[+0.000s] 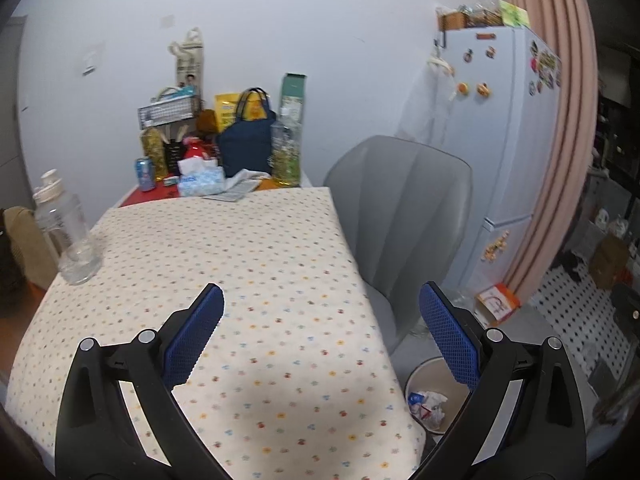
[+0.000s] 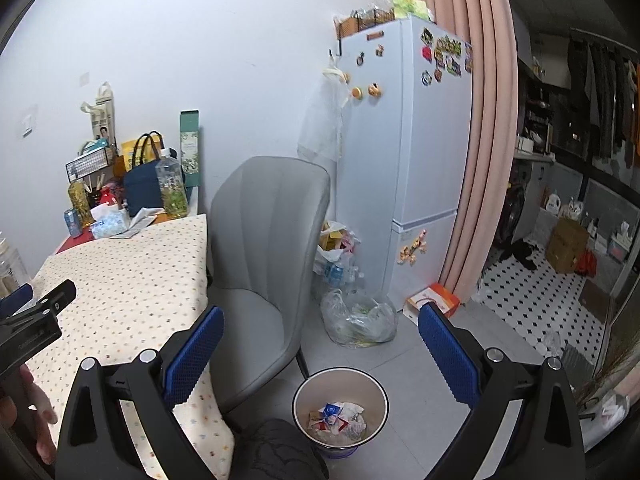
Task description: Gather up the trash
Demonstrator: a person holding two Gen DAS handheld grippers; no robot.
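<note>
Your left gripper (image 1: 321, 306) was wide open and held nothing above the dotted tablecloth (image 1: 248, 264). Your right gripper (image 2: 321, 326) was also open and empty, over the floor. Below it stood the trash bin (image 2: 301, 396), with crumpled trash (image 2: 338, 418) inside, beside the grey chair (image 2: 264, 248).

clear bottle (image 2: 10, 264) cut off by the left edge; bin (image 1: 416, 384) half hidden behind the table (image 1: 240, 260)

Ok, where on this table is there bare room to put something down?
The dotted tablecloth is bare from the near edge up to the tissue pack, between the clear bottle at the left edge and the grey chair. The far end is crowded around the navy bag with bottles and a can.
</note>
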